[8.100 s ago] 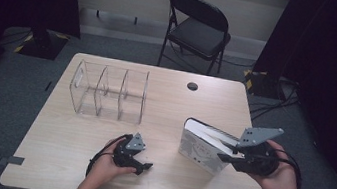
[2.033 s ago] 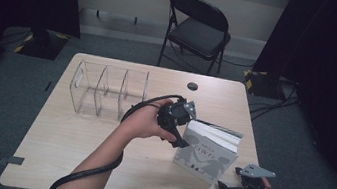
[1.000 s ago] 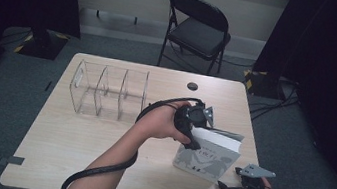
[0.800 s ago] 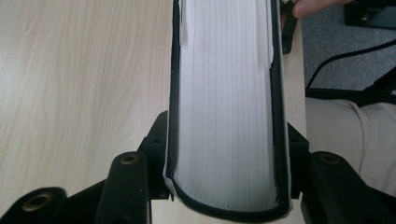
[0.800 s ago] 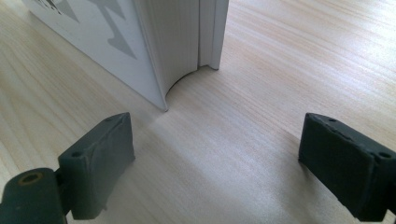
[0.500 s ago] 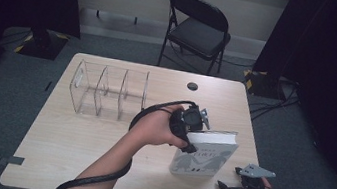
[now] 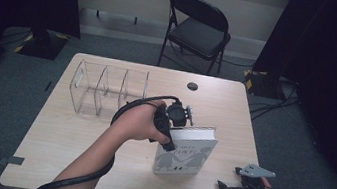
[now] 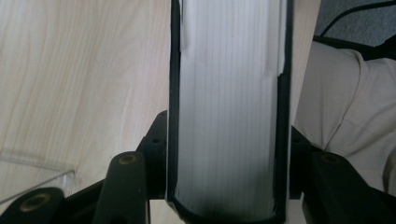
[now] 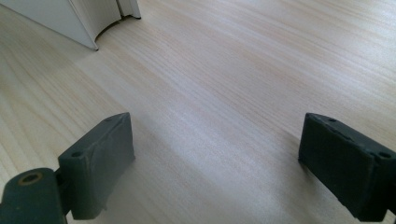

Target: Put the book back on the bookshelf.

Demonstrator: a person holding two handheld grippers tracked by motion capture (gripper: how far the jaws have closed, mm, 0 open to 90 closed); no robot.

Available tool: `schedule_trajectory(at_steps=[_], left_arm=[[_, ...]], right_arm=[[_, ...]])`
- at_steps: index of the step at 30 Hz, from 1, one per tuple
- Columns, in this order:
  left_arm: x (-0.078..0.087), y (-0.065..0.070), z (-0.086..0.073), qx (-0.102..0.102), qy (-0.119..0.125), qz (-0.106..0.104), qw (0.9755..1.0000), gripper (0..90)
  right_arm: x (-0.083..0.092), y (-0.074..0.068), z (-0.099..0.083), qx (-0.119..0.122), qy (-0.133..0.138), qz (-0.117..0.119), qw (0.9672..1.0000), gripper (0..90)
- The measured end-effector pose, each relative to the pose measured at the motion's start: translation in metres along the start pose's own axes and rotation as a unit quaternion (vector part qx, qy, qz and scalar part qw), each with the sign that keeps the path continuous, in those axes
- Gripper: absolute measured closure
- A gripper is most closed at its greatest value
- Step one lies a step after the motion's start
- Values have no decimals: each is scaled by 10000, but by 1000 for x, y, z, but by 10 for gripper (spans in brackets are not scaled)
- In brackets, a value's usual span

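White-covered book (image 7: 186, 154) stands upright near the middle of the pale wooden counter (image 7: 74, 136), its page block facing up. The left tool (image 7: 178, 126) clamps the book's top edge from above; in the left gripper view the covers sit squeezed between both black jaws, which have just been closing and then easing slightly on the book (image 8: 229, 116). A clear plastic divided organizer (image 7: 109, 90) sits well apart at the counter's back left. The right tool (image 7: 227, 188) rests near the front right corner, apart from the book, its jaws spread wide over bare wood in the right gripper view (image 9: 215, 163).
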State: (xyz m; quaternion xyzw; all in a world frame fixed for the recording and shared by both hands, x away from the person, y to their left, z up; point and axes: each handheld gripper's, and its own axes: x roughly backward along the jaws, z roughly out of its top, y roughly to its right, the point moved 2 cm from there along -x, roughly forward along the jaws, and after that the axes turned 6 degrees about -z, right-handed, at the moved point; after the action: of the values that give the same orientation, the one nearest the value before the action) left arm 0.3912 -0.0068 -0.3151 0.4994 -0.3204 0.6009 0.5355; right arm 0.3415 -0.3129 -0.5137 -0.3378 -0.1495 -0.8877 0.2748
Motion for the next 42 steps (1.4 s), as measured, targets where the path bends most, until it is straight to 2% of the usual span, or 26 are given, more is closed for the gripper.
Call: schedule_trajectory(at_steps=[4,7,9,12,13,15,18,21,22,24,25,26,28,29,33,36,41,42], left_arm=[[-4,3,9,-90,-328,106,9994,494],[-13,1,11,-94,-323,126,9994,483],[-15,0,11,-64,-327,65,9994,486],[-16,-1,12,-89,-327,99,9994,483],[-16,-1,12,-150,-348,102,9992,484],[-18,-1,12,-96,-313,70,9994,485],[-22,-1,14,-226,-418,123,9988,486],[-23,0,16,-163,-490,91,9986,491],[-23,-1,16,-66,-507,61,9987,491],[-25,0,16,-86,-499,84,9987,489],[-26,-1,15,7,-472,62,9989,489],[-29,0,15,68,-474,92,9988,481],[-35,0,14,29,-408,209,9989,435],[-37,-1,13,88,-414,198,9989,399],[-38,-2,12,81,-211,-2,9997,369],[-40,-2,12,-50,-337,-8,9994,318],[-40,-1,13,-33,-454,-28,9990,346],[-40,0,12,-89,-444,-25,9990,352]], right_arm=[[-1,0,1,-16,2,12,10000,96],[-1,-1,1,-16,0,8,10000,96],[-2,-1,1,-12,-1,9,10000,96],[-2,-1,2,-7,0,5,10000,96],[-2,-1,2,-1,5,2,10000,96],[-3,-1,2,6,-4,3,10000,96],[-3,-1,3,-3,-10,-4,10000,96],[-3,-1,3,-2,-10,-4,10000,96],[-3,-1,3,10,-4,-5,10000,96],[-3,-1,3,-3,-10,-2,10000,96],[-3,-1,3,-1,-9,-3,10000,96],[-3,-1,3,-2,-10,-3,10000,96],[-3,-1,3,-7,-7,7,10000,96],[-3,-1,3,-5,-7,6,10000,96],[-3,-1,2,6,-1,1,10000,96],[-3,-1,3,11,3,4,10000,96],[-3,-1,2,13,4,3,10000,96],[-2,-1,2,-11,-15,5,10000,96]])
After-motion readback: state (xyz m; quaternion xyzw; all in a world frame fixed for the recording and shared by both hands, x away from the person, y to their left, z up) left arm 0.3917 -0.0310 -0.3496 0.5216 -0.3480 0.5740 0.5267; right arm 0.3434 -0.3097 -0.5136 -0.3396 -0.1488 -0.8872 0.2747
